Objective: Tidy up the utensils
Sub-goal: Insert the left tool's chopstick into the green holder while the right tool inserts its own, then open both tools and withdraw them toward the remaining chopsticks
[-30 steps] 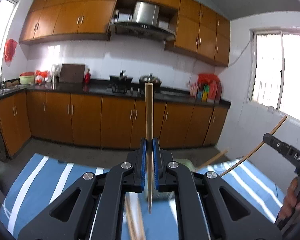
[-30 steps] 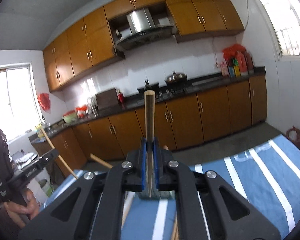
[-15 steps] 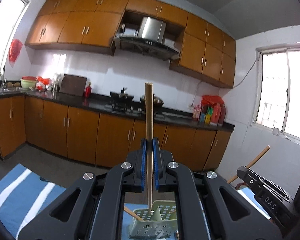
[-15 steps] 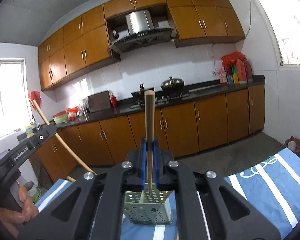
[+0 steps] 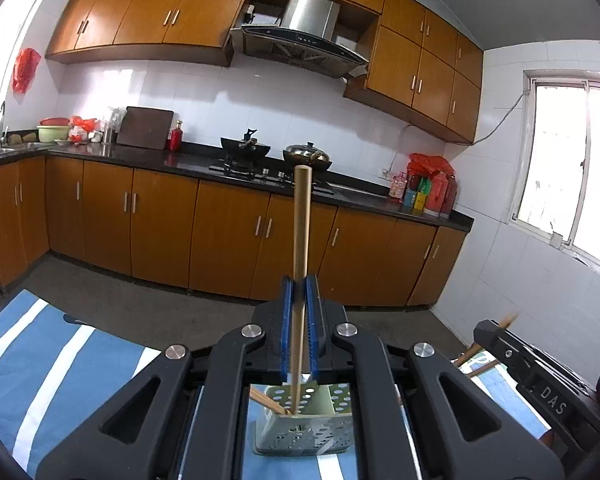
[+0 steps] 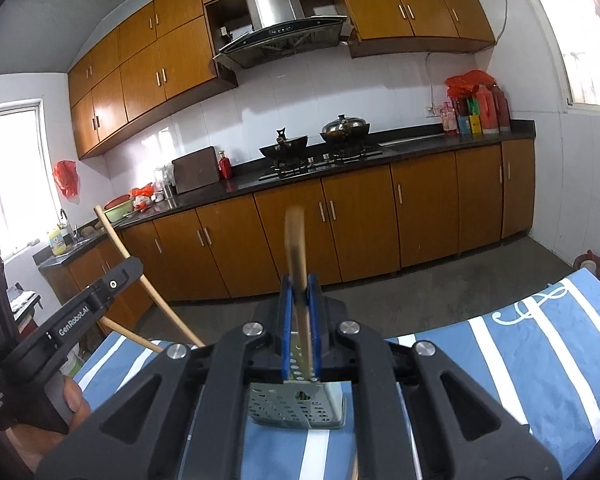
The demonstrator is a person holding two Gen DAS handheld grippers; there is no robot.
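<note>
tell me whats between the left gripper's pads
A wooden chopstick, clamped upright between the left gripper pads, tip down in the green holder; left wrist view.

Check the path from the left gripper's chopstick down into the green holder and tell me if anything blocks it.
Nothing visible blocks it. The left gripper holds its chopstick upright, lower tip already at the mouth of the perforated green holder. One chopstick already leans in the same compartment, to the left of the tip, leaving room beside it.

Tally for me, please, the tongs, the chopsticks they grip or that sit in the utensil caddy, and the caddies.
Tongs: 2, left tongs and right tongs
Chopsticks: 3, left-held chopstick, right-held chopstick, leaning chopstick
Utensil caddy: 1
Total: 6
</note>
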